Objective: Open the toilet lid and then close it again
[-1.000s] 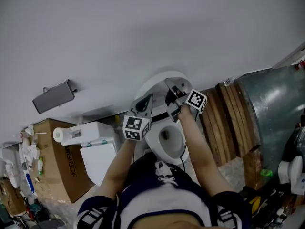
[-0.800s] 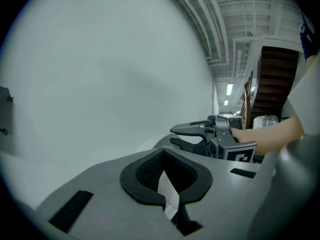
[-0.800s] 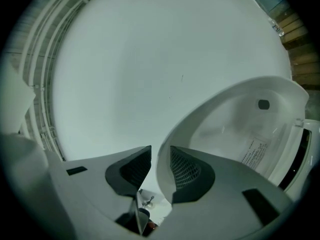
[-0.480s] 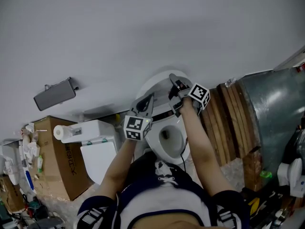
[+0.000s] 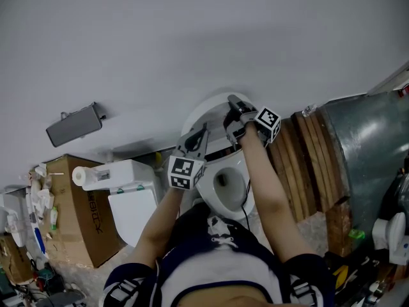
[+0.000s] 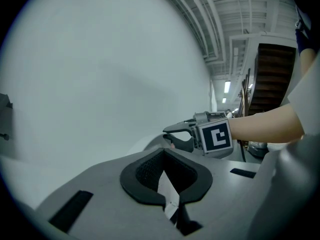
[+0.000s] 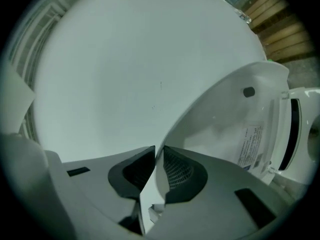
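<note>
Against white wall, right tongs just closing on upright toilet lid.

A plain pale grey wall fills the upper head view, with a grey box fixture mounted at left. Lower left stands a cardboard box among clutter. Wooden planks lean at right beside grey sheet metal. In the left gripper view, ceiling strip lights glow upper right.
</note>
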The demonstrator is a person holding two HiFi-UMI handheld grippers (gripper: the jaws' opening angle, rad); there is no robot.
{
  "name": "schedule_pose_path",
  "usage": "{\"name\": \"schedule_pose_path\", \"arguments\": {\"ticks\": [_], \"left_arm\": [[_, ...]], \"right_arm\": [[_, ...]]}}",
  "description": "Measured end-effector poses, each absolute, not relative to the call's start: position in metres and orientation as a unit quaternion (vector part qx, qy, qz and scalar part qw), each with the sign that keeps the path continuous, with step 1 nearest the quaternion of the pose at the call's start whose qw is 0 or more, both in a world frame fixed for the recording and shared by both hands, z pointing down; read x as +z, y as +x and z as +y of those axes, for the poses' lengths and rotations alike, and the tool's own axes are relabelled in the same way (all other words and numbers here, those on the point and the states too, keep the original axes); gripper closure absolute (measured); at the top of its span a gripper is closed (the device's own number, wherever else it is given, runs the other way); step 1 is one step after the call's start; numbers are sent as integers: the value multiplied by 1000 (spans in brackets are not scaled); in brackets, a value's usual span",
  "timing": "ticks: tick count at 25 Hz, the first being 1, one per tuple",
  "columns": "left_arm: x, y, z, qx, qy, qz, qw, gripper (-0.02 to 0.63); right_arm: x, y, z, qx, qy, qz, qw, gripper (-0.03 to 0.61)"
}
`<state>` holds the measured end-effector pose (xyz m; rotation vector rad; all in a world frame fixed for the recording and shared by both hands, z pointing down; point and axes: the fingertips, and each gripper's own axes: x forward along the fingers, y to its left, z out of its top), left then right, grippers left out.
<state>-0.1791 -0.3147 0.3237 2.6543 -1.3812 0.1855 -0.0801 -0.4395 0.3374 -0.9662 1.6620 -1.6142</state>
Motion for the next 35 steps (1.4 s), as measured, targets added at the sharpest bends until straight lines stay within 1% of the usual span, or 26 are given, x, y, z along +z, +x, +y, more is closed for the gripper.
{"name": "schedule_pose_path", "arguments": {"ticks": [3, 5, 30, 35], "left_arm": [[324, -181, -312, 63, 882, -462, 73, 607], [325, -180, -310, 65, 882, -461, 75, 607], [326, -151, -262, 68, 880, -463, 82, 607], [333, -147, -257, 105, 866, -486, 60, 607]], "right_arm": [[340, -79, -438, -623, -352, 612, 336, 535], [341, -78, -437, -621, -350, 613, 339, 537], [336, -51, -360, -621, -342, 640, 298, 540], [338, -45, -348, -624, -337, 642, 291, 540]]}}
